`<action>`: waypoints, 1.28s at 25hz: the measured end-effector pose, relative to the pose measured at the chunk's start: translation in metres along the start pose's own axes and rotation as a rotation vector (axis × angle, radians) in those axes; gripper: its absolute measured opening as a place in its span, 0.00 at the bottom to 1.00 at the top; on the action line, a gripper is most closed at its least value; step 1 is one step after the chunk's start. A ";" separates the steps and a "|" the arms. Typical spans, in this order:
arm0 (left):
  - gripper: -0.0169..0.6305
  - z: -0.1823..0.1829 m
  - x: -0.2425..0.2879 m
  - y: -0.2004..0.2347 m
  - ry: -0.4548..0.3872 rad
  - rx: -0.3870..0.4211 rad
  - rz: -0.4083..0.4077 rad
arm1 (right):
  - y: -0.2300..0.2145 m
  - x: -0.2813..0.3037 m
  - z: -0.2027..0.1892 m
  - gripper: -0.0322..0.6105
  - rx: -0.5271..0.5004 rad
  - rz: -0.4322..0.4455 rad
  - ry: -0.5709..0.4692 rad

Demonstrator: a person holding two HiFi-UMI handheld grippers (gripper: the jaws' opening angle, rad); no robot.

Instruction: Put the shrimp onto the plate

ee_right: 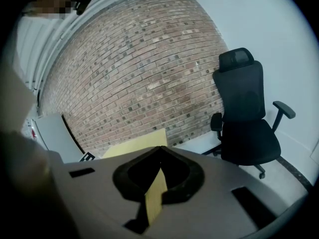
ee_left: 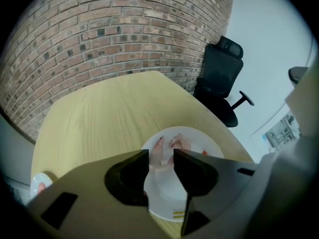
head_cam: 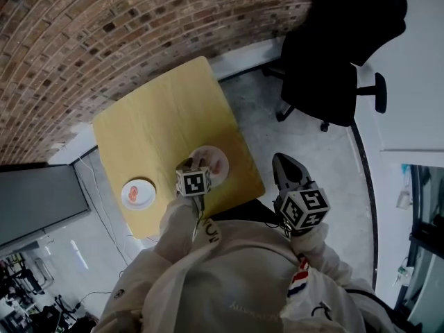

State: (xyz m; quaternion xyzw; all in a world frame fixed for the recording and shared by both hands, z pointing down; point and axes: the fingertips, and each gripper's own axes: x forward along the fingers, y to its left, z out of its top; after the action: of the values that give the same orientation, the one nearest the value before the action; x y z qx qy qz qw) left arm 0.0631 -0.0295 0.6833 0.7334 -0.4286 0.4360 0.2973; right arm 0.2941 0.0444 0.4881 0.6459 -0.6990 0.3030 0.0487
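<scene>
Hovering left gripper (ee_left: 161, 152) over plate (ee_left: 166, 192) near table (ee_left: 99, 118) edge, jaws spread, pinching nothing; pale shrimp (ee_left: 180, 142) lies on plate just past tips; right gripper (ee_right: 159, 148) pressed together, empty; risks: slippery shrimp squirting from off-centre pinch; tip nudging plate toward edge.
</scene>
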 end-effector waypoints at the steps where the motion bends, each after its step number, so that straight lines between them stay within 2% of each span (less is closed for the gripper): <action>1: 0.27 0.001 0.000 0.001 -0.008 -0.005 0.010 | -0.001 0.001 0.000 0.09 0.000 0.001 0.002; 14: 0.27 0.008 0.005 -0.001 -0.037 -0.063 0.010 | 0.004 0.013 0.000 0.09 -0.012 0.025 0.023; 21: 0.27 0.007 0.004 -0.009 -0.027 -0.100 -0.041 | 0.006 0.013 0.001 0.09 -0.013 0.020 0.025; 28: 0.27 0.006 0.003 -0.010 -0.036 -0.108 -0.065 | 0.010 0.015 -0.001 0.09 -0.014 0.026 0.027; 32: 0.27 0.011 -0.008 -0.002 -0.054 -0.105 -0.047 | 0.017 0.016 -0.001 0.09 -0.018 0.035 0.028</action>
State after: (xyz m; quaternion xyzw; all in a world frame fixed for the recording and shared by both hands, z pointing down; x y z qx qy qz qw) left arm 0.0673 -0.0339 0.6712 0.7380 -0.4414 0.3859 0.3339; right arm 0.2755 0.0304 0.4901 0.6290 -0.7119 0.3067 0.0589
